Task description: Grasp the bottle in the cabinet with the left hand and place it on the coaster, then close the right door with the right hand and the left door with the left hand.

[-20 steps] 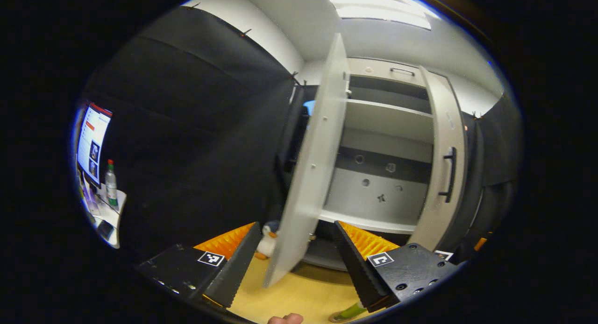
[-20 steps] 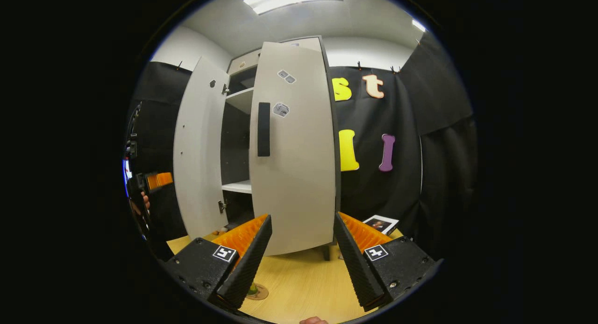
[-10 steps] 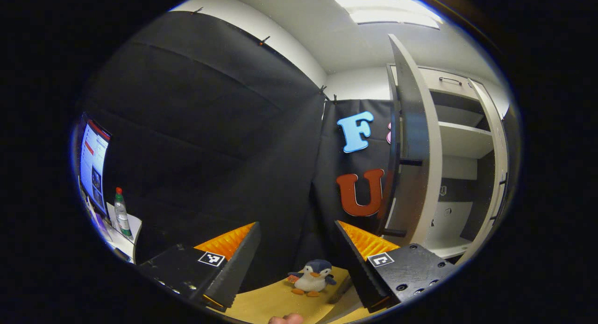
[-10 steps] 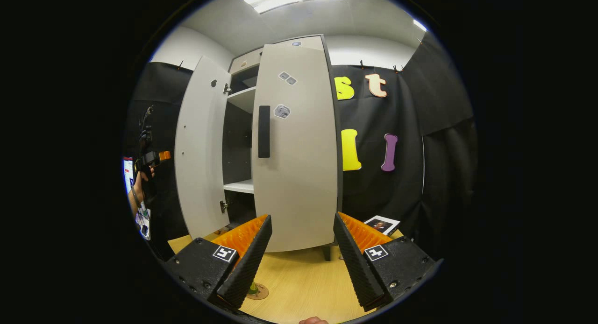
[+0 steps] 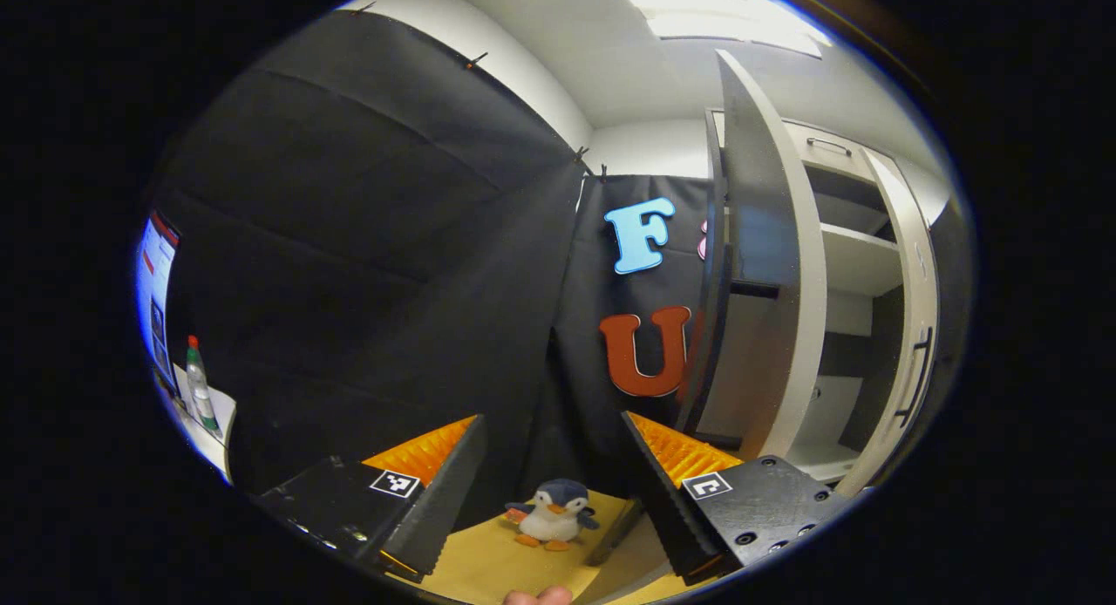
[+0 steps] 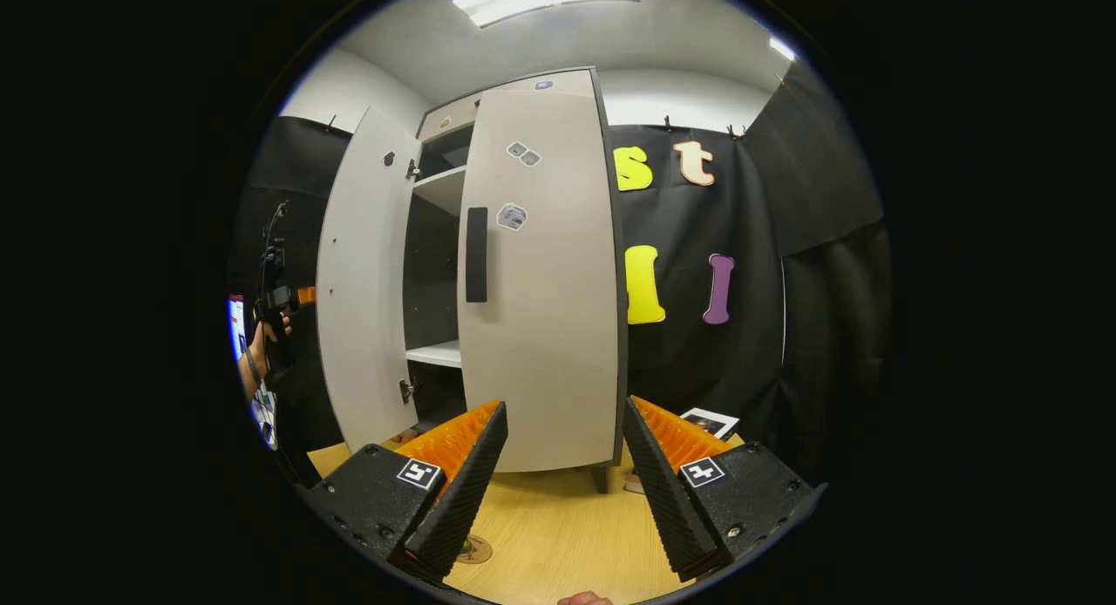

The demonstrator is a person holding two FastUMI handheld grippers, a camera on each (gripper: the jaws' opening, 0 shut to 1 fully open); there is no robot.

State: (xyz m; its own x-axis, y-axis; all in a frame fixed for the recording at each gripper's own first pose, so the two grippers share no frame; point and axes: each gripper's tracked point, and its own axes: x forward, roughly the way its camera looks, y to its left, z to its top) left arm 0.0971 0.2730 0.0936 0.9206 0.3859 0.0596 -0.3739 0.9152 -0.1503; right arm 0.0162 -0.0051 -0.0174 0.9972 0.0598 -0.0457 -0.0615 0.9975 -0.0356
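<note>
- The left gripper has its jaws spread wide apart with nothing between them; it hangs in the air, touching nothing.
- Straight ahead of those jaws, low down in the gap between them, a small plush penguin stands on the wooden table against the booth wall.
- Up and to the right of the left jaws stands the cabinet, with its left door swung open and seen almost edge-on, well apart from the fingers.
- Beyond that door, farther right, the cabinet's white shelves show bare, and the right door with its dark handle lies at the far right edge.
- Far to the left of the left jaws, a clear bottle with a red cap stands on a white side table next to a lit screen.
- The right gripper also has its jaws spread wide and holds nothing.
- Directly ahead of the right jaws, the right door is closed against the cabinet, its dark handle up and left of the gap.
- Left of it, the left door stands open, with shelves showing in the gap.
- Below the right gripper's left finger, the round coaster lies on the table, with a bit of green on it that is the bottle, mostly hidden by the finger.
- Far left of the right jaws, a hand holds the left gripper up beside the open door, apart from it.
</note>
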